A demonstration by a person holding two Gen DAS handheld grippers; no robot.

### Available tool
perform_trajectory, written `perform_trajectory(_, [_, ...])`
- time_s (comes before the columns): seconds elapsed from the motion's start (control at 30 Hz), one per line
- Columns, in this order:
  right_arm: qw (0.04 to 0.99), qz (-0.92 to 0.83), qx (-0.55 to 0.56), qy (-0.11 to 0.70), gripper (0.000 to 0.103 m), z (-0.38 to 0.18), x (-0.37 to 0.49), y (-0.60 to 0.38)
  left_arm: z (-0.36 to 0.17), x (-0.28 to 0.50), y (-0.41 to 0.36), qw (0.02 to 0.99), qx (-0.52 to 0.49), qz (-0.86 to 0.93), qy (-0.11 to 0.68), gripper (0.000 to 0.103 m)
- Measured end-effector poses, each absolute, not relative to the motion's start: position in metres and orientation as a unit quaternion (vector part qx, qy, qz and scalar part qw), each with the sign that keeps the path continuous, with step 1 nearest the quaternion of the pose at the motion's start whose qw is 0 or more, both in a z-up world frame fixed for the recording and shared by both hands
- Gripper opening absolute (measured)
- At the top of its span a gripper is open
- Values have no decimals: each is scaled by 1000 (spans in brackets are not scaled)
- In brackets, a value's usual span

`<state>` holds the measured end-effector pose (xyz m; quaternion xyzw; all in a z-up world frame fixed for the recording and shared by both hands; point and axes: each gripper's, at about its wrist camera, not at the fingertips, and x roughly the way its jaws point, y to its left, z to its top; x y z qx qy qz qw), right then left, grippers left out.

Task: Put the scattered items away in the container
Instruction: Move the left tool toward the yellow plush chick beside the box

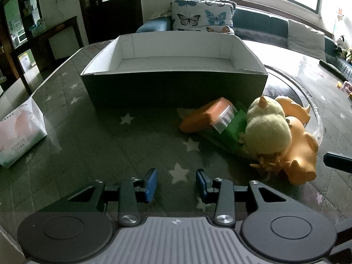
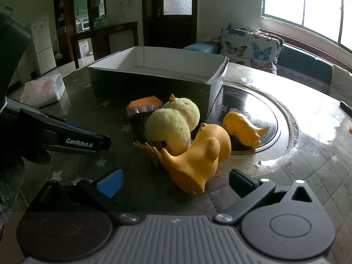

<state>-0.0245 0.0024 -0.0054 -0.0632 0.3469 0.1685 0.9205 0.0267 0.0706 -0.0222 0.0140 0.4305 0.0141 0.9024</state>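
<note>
— What is carrying everything?
— A round glass-topped table over grey star-print quilted cloth [image 1: 92, 132].
— What is sitting on it?
— An open dark cardboard box with white lining [image 1: 173, 88], a white tissue pack [image 1: 19, 132], and clustered orange rubber chicks [image 2: 198, 156].

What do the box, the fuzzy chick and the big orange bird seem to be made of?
Box: likely cardboard, matte, with thin folded walls.
Fuzzy chick: plush, with a nappy yellow-green surface.
Big orange bird: probably rubber or soft plastic, smooth with a dull sheen.
</note>
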Motion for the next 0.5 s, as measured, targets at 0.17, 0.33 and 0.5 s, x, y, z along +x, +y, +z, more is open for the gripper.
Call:
perform_trajectory(0.17, [920,166,-63,348,103,-7,-23,4,-23,30,70,901,14,11,432,41])
perform_trajectory(0.33, [921,165,-62,349,103,-10,-26,6,-24,33,70,901,14,8,434,41])
perform_trajectory(0.5, [921,164,-62,348,103,-14,-30,11,-24,36,69,901,13,7,434,41])
